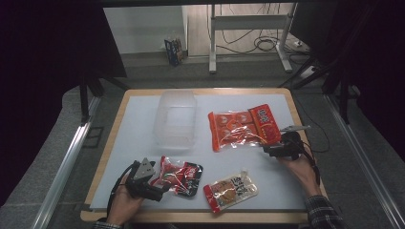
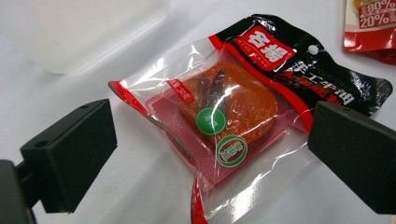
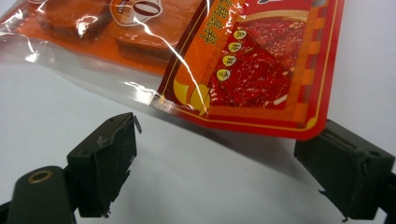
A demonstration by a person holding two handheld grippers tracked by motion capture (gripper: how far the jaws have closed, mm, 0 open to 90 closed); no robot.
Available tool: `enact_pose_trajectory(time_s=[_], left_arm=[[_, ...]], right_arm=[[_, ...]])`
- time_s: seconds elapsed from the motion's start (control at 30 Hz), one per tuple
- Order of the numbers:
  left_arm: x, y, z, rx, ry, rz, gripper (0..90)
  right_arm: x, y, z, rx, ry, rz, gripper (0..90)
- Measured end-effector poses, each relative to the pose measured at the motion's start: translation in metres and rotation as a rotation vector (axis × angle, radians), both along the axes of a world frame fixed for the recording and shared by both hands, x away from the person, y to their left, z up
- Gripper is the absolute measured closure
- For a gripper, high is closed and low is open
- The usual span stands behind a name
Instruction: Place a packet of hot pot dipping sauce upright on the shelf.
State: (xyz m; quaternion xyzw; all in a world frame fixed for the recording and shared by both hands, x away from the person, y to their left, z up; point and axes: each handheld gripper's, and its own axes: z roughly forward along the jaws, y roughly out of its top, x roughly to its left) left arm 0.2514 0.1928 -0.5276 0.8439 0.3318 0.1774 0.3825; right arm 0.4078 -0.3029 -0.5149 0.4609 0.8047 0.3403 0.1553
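My left gripper (image 1: 160, 187) is at the front left, open. In its own view my left gripper (image 2: 210, 158) has its jaws standing either side of a red-and-black snack packet (image 2: 233, 107), not touching it. That packet (image 1: 180, 175) lies flat on the white table top. My right gripper (image 1: 270, 149) is at the right, open, at the near corner of a large orange-and-red snack bag (image 1: 243, 128). In its own view my right gripper (image 3: 229, 158) has the bag's (image 3: 261, 65) lower edge just beyond the jaws, with no pad pressing on it.
A clear plastic container (image 1: 175, 119) stands at the table's middle back, blurred in the left gripper view (image 2: 84, 32). A beige-and-red packet (image 1: 230, 190) lies near the front edge, between the two hands. The white table top (image 1: 138, 138) has a wooden rim.
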Motion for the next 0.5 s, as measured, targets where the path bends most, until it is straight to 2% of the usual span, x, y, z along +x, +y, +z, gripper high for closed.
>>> enact_pose_trajectory(time_s=[0.13,0.27,0.3,0.5], left_arm=[[0.0,-0.001,-0.001,0.005,0.001,0.0,1.2],[0.0,-0.001,-0.001,0.009,0.001,0.002,1.2],[0.0,-0.001,-0.001,0.008,0.001,0.003,1.2],[0.0,-0.001,-0.001,0.018,0.001,0.003,1.2]], right_arm=[[0.006,0.003,0.002,-0.012,-0.007,0.006,16.0],[0.01,0.004,0.006,-0.002,-0.013,-0.002,19.1],[0.015,0.004,0.008,0.015,0.003,-0.013,24.5],[0.024,0.005,0.009,0.041,0.052,-0.016,31.0]])
